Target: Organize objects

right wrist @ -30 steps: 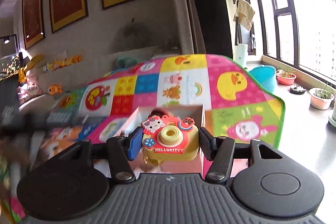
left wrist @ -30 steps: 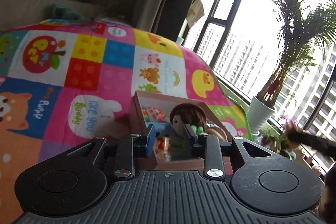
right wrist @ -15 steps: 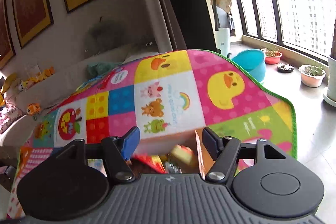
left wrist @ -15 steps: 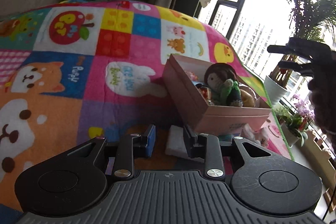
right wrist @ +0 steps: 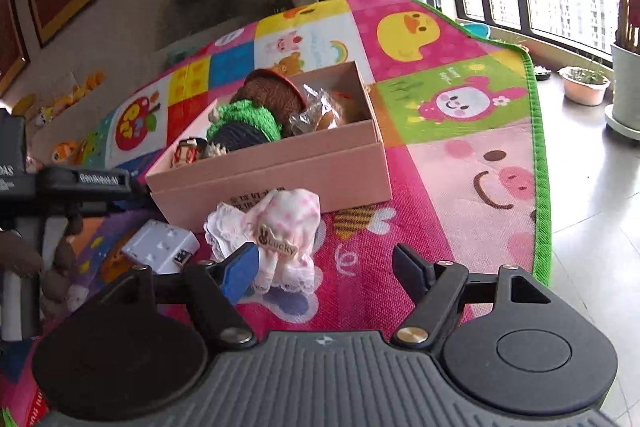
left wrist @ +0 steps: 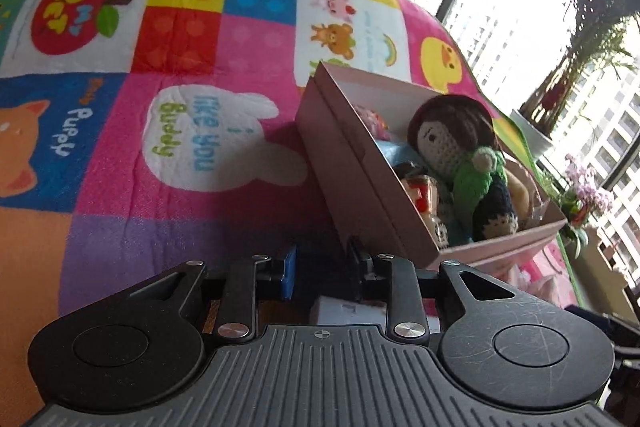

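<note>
Jaws having just been opening and empty, we are bringing our right gripper point(right wrist: 326, 269) toward the pink doll dress point(right wrist: 276, 243), lying just ahead-left before the pink box point(right wrist: 280, 167).

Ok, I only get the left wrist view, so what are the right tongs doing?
Observer: The right tongs are open. Their jaws have just been opening, with nothing between them.
Operator: What lies ahead of them?
Observer: A pink dress with a Lucky tag, on the mat in front of the box.
Operator: Anything else loose?
Observer: A white charger lies on the mat left of the dress, outside the box.
</note>
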